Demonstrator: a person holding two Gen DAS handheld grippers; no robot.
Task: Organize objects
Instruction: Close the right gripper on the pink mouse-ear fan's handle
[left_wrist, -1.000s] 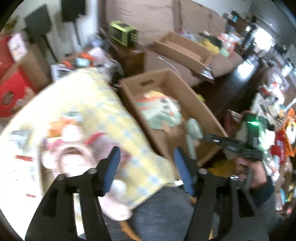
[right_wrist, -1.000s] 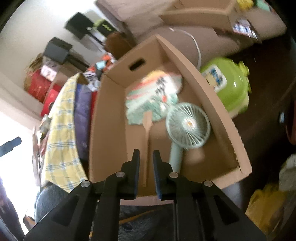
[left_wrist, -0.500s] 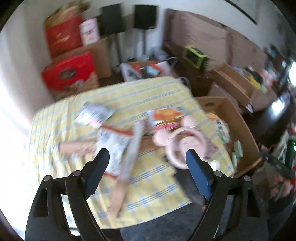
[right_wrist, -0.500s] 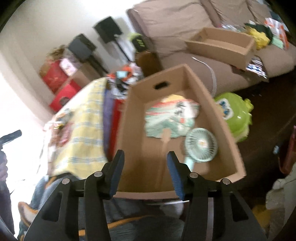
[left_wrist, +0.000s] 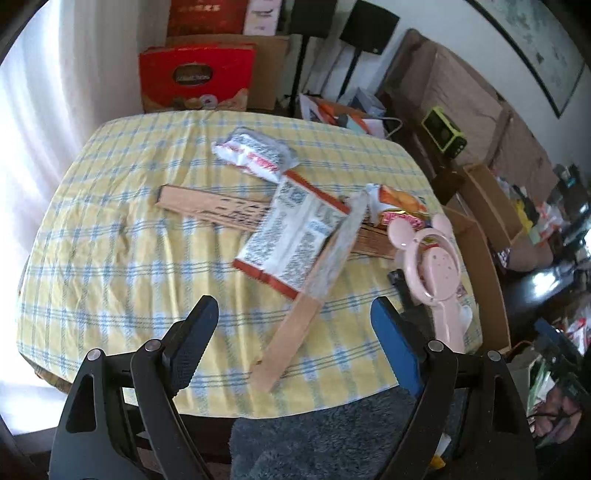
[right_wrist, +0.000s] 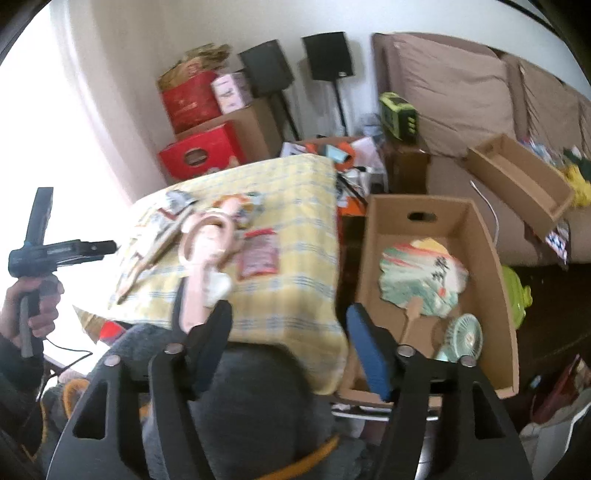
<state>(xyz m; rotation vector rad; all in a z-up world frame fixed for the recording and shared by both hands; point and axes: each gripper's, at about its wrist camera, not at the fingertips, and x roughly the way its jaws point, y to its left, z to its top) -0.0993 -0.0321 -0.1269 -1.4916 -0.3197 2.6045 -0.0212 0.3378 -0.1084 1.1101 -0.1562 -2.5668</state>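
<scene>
In the left wrist view my left gripper (left_wrist: 293, 308) stands open over the near edge of a table (left_wrist: 110, 229) with a yellow checked cloth. Nothing is between its fingers. On the cloth lie a large white-and-red snack bag (left_wrist: 295, 236), a smaller bag (left_wrist: 255, 155), a cardboard strip (left_wrist: 210, 206), a flat wooden-handled stick (left_wrist: 314, 291), an orange packet (left_wrist: 400, 201) and a pink handheld fan (left_wrist: 432, 266). My right gripper (right_wrist: 290, 314) hangs above the table's corner, its jaws opening and empty. Beside the table, a cardboard box (right_wrist: 480, 236) holds a paper fan (right_wrist: 421, 277) and a mint handheld fan (right_wrist: 463, 338).
Red boxes (right_wrist: 201, 155) and two black speakers (right_wrist: 327, 55) stand behind the table. A brown sofa (right_wrist: 454, 85) carries a second cardboard box (right_wrist: 517, 173). A green toy (right_wrist: 517, 295) lies on the dark floor. Grey fuzzy clothing (left_wrist: 325, 439) sits under both grippers.
The left view swung from the box to the table and its jaws widened. The right gripper rose and drew back from the box, its jaws going from nearly shut to wide.
</scene>
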